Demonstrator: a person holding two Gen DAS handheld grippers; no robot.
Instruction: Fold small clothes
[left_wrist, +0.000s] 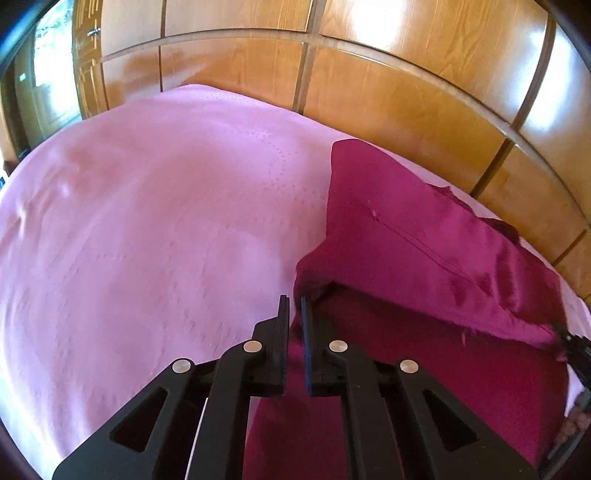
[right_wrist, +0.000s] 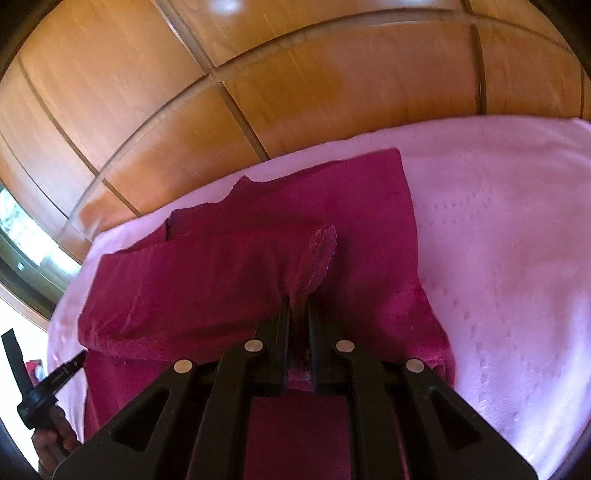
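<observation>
Here, the left claw (left_wrist: 294, 301) is clenched on a corner of the magenta garment (left_wrist: 424, 240), with cloth pinched in the narrow gap between its two black fingers (left_wrist: 283, 314). The gripped corner is raised above the pink bedspread (left_wrist: 147, 221), and the fabric runs from it in a fold to the right. The right claw (right_wrist: 297, 302) is likewise grasping the magenta garment (right_wrist: 258, 258); a puckered seam edge (right_wrist: 317, 254) stands up just beyond its fingertips. The garment lies partly folded on the pink bedspread (right_wrist: 498, 240), near the far edge of the bed. Behind the bed stands a wall of glossy wooden cabinet panels (left_wrist: 388, 92). In the right wrist view, the left claw (right_wrist: 79, 358) appears at the lower left, touching the garment's edge.
</observation>
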